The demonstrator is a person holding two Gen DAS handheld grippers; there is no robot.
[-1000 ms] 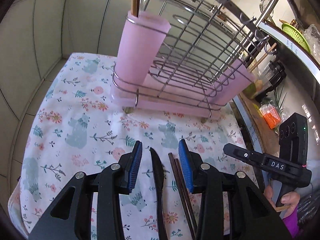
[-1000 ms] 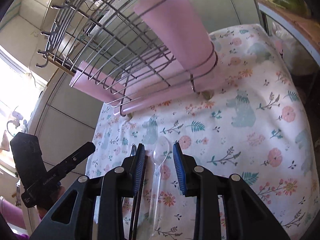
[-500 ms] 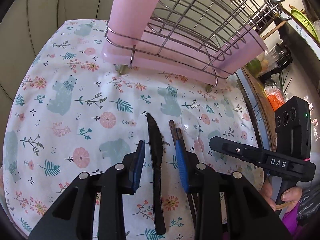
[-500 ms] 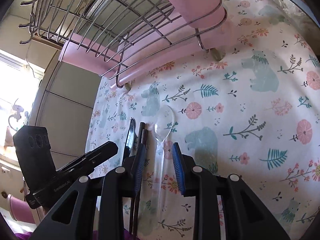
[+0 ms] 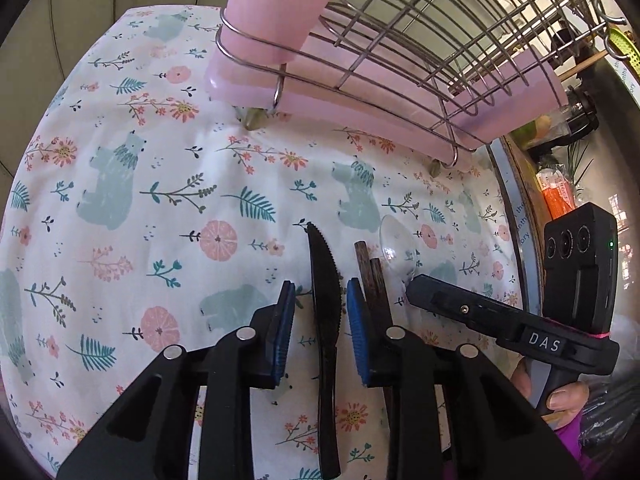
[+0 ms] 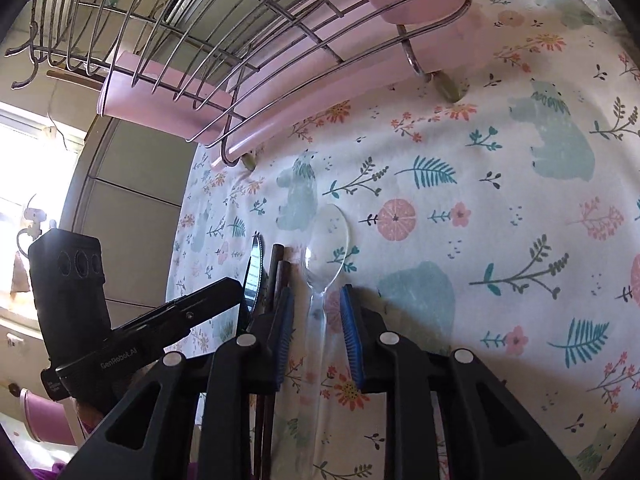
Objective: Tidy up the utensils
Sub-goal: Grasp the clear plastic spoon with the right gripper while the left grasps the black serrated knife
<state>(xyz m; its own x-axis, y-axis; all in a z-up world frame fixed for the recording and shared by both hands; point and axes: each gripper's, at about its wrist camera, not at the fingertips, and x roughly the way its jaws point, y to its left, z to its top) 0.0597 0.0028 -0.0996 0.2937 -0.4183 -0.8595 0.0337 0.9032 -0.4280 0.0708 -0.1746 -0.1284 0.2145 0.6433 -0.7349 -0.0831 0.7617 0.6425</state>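
Left wrist view: left gripper (image 5: 320,316) low over the floral tablecloth (image 5: 132,184), jaws part open and just been closing, black knife (image 5: 326,300) lying between the pads, not yet pinched. Chopsticks (image 5: 372,280) lie just outside the right-hand pad, touching or nearly so; clear spoon (image 5: 396,252) beyond them. Pink-trayed wire rack (image 5: 400,60) stands ahead of the jaws. Right wrist view: right gripper (image 6: 318,320) likewise low, jaws part open and just been closing, the spoon's (image 6: 326,236) clear handle centred between the pads, no contact visible. Chopsticks (image 6: 278,268) sit just outside its left-hand pad, knife (image 6: 254,272) further left. Judgement: both picks are close to closure. Keep each pad tip clear of the chopsticks so they are not dragged; close squarely on the handles, then lift straight before heading to the rack's pink holder (image 5: 276,4).
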